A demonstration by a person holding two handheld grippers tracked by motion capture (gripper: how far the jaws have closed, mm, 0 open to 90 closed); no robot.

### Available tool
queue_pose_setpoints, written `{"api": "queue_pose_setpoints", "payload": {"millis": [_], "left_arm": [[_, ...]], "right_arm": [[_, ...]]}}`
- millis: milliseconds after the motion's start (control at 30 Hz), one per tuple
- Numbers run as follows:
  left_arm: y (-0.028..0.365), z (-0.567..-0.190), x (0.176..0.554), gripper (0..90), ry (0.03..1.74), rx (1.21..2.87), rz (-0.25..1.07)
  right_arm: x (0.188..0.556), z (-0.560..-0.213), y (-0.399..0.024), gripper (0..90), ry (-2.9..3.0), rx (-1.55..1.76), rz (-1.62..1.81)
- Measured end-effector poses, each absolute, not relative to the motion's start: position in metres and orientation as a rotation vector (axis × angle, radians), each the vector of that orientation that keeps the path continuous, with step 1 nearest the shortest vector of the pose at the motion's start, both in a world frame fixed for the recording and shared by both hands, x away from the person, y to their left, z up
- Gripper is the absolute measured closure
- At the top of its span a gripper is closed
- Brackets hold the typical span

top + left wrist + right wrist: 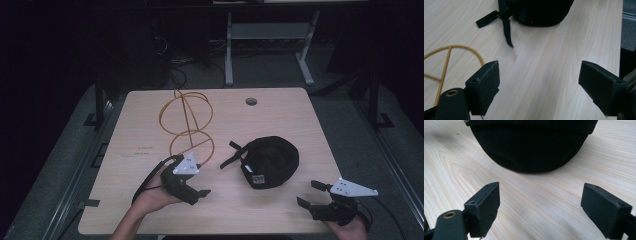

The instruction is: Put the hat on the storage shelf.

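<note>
Across the middle of the light wooden desk [150, 145], toward its right half, lies a black cap [272, 161], crown up, with a small white label at its near side and its adjusting straps [232, 154] trailing off to the left. From the far edge down to the desk's centre runs an orange wire frame [187, 122] of joined hoops, its nearest loop ending just beside the left hand-held gripper [200, 192]. That gripper sits near the front edge, left of centre, jaws spread wide and empty, pointing right toward the cap. The right hand-held gripper [306, 195] hangs at the front right corner, jaws likewise apart with nothing between them.

The high view alone gives the round cable hole [251, 101] by the far edge. The left gripper view brings in the straps [505, 23] and a curve of the orange wire [454, 47] past its left jaw; the right gripper view faces the cap's rounded crown [531, 147] head-on, near but not touching.
</note>
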State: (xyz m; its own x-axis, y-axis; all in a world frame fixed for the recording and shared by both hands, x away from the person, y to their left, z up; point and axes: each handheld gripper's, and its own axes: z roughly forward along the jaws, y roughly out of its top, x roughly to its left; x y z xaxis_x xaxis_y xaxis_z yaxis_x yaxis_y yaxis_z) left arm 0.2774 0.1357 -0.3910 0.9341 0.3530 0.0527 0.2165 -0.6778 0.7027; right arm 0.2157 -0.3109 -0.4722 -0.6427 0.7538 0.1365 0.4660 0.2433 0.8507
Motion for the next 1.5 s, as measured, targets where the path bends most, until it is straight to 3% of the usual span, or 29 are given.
{"api": "queue_pose_setpoints", "payload": {"millis": [767, 1500], "left_arm": [[0.043, -0.375, 0.295, 23.1, 0.152, 2.396, 0.12], [-0.01, -0.373, 0.307, 29.4, 0.006, 2.491, 0.086]], "right_arm": [[0.214, -0.471, -0.314, 15.2, 2.214, 1.125, 1.398], [0.213, -0.471, -0.311, 15.3, 2.238, 1.11, 1.392]]}}
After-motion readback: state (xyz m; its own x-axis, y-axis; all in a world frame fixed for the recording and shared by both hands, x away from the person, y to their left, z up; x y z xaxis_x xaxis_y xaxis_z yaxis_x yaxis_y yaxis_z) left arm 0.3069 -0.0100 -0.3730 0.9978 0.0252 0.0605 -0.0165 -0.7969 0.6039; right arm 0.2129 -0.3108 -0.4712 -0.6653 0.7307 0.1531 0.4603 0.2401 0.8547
